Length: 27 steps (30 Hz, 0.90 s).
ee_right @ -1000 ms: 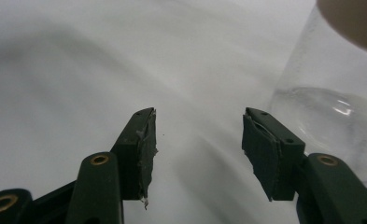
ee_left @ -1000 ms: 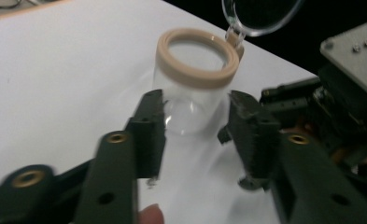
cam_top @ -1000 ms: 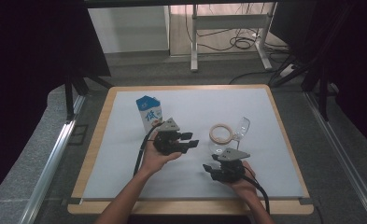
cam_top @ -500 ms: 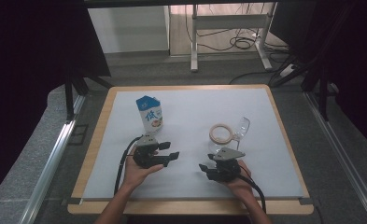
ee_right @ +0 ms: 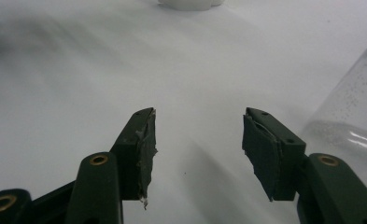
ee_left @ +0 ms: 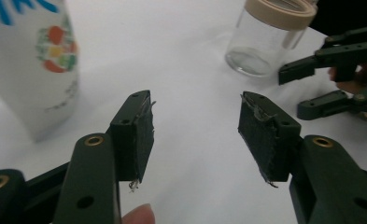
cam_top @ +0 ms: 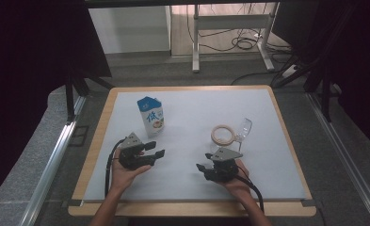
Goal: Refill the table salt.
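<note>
Jar [cam_top: 233, 134] and milk carton [cam_top: 150, 116] stand untouched — left hand-held gripper [cam_top: 156, 149] and right hand-held gripper [cam_top: 202, 162] both gape empty.

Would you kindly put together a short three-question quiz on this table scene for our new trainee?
1. True or false: the left gripper is clamped on the milk carton.
2. Which thing lies on its side? A) the milk carton B) the clear jar with the beige lid C) both
3. Fill in: in the high view, the right gripper sits on the near side of the ____.

Key
1. False: its jaws stand open over the white table mat, with the carton apart from them.
2. B: the carton stands upright.
3. Jar.
</note>
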Each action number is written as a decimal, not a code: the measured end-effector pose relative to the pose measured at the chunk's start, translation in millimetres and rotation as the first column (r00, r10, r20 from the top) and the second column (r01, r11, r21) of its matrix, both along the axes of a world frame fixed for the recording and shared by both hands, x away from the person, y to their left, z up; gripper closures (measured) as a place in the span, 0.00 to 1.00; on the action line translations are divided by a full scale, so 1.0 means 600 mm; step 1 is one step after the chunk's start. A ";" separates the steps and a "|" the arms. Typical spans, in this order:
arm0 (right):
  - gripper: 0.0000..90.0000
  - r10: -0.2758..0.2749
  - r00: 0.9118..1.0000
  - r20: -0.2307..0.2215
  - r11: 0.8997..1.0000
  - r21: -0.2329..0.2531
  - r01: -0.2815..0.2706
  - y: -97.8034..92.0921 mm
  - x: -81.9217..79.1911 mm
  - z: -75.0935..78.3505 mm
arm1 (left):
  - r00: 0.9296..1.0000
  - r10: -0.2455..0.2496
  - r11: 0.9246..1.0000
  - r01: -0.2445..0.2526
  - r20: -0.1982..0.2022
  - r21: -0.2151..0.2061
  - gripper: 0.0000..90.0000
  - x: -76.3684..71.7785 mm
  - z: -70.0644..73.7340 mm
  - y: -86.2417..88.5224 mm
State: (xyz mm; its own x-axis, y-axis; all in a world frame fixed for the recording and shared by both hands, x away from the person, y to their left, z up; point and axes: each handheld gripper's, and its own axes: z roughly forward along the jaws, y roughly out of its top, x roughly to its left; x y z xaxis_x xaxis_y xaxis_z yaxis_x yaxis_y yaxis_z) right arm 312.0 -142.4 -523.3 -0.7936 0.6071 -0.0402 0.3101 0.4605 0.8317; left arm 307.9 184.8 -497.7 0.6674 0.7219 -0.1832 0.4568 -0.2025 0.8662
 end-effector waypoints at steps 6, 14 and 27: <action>0.50 0.003 1.000 0.003 1.000 -0.005 -0.003 0.005 -0.003 0.000 | 0.999 0.034 0.999 -0.034 0.001 -0.010 0.50 -0.001 0.006 0.024; 0.50 0.006 1.000 0.008 1.000 -0.004 -0.006 0.004 -0.005 0.003 | 0.989 0.149 0.988 -0.149 0.013 -0.028 0.51 0.010 0.018 0.070; 0.50 0.009 1.000 0.006 1.000 -0.011 -0.009 0.009 -0.004 0.000 | 0.978 0.206 0.978 -0.205 0.036 -0.031 0.50 0.130 0.048 0.079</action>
